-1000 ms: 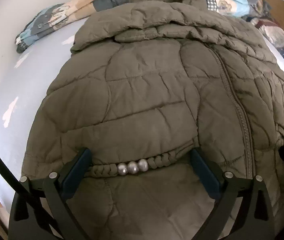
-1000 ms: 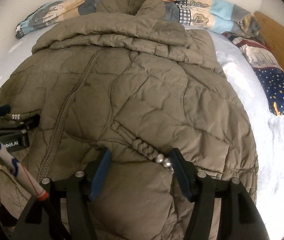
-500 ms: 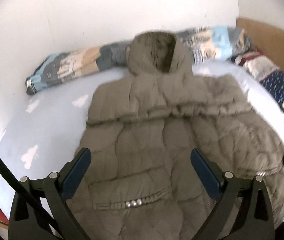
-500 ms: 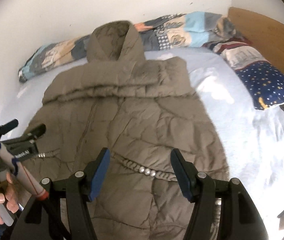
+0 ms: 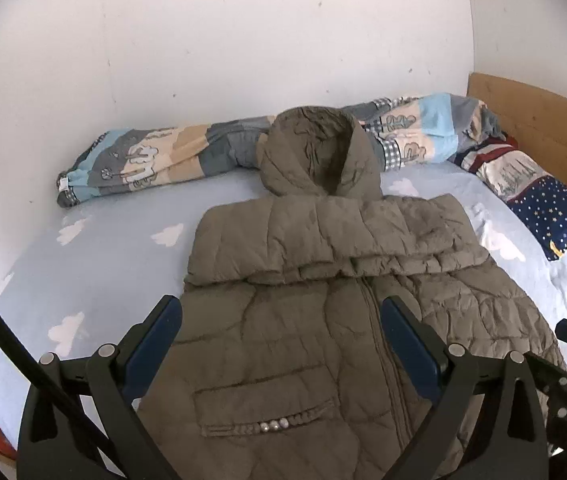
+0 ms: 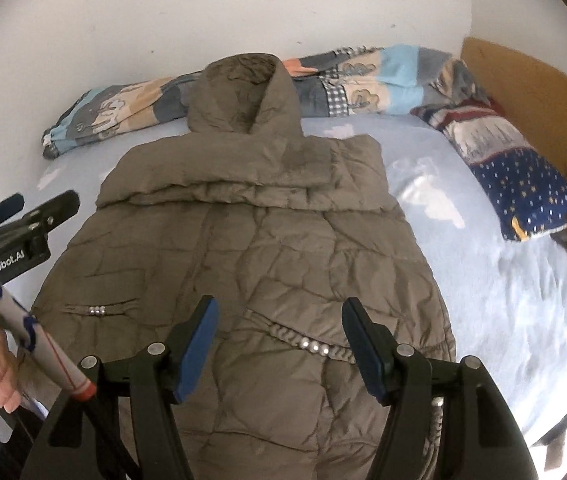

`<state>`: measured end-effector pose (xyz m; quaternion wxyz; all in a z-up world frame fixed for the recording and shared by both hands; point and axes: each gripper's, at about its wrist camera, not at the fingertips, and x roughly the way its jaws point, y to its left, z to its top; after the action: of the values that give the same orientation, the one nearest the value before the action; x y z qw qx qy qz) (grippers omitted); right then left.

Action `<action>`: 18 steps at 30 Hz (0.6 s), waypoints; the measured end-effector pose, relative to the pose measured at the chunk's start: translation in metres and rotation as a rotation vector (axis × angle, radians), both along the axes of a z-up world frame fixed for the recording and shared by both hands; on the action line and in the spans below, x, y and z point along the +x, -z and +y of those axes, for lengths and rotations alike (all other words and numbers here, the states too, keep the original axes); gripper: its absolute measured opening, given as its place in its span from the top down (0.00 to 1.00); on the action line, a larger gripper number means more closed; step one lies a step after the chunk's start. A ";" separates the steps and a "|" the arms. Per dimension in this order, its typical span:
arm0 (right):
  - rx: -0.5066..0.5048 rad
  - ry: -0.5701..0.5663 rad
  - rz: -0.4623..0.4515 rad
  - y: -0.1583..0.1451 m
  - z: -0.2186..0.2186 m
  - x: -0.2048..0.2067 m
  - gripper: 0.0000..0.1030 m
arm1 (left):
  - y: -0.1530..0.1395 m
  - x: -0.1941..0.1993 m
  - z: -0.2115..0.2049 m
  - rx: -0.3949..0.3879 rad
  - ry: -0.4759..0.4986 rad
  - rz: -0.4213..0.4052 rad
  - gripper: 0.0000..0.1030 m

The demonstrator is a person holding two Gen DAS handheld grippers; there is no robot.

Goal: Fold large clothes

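With both the left gripper (image 5: 281, 322) and right gripper (image 6: 279, 330) wide open and empty, the padded hooded coat (image 5: 323, 320) is best gripped at its hem corners and folded evenly hoodward.

1. You face a plain white wall (image 5: 243, 40) with a few small marks.
2. Below it you see a bed (image 5: 103, 248) in a pale blue sheet with white clouds.
3. A rolled patchwork quilt (image 5: 143, 164) lies along the wall.
4. On your right stands a wooden headboard (image 5: 539, 120), with a starry navy pillow (image 5: 551, 212) before it.
5. Daylight brightens the sheet at your right.
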<state>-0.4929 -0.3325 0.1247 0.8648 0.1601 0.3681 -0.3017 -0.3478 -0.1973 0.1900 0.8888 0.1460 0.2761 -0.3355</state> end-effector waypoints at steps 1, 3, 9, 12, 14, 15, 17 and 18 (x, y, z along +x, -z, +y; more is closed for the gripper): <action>-0.010 -0.009 0.005 -0.003 0.003 0.003 0.33 | -0.002 0.000 0.001 -0.006 -0.001 -0.003 0.04; -0.023 -0.020 0.013 -0.007 0.006 0.008 0.32 | -0.006 0.002 0.001 -0.016 0.000 -0.004 0.04; -0.037 -0.062 0.040 -0.030 -0.001 0.029 0.32 | -0.020 0.037 -0.006 -0.016 -0.004 0.042 0.04; -0.032 -0.080 0.050 -0.049 -0.017 0.042 0.32 | -0.027 0.090 -0.028 0.024 -0.033 0.081 0.04; -0.041 -0.078 0.060 -0.067 -0.034 0.055 0.32 | -0.025 0.129 -0.038 0.019 -0.061 0.118 0.04; -0.044 -0.073 0.059 -0.075 -0.041 0.060 0.32 | -0.021 0.142 -0.040 0.014 -0.066 0.139 0.04; -0.037 -0.072 0.046 -0.093 -0.058 0.073 0.30 | -0.007 0.173 -0.046 0.020 -0.077 0.193 0.04; -0.032 -0.070 0.040 -0.100 -0.067 0.081 0.28 | 0.000 0.186 -0.049 0.028 -0.088 0.212 0.04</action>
<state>-0.4116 -0.3998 0.2250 0.8698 0.1271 0.3858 -0.2803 -0.1621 -0.2459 0.1899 0.8664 0.1100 0.3791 -0.3060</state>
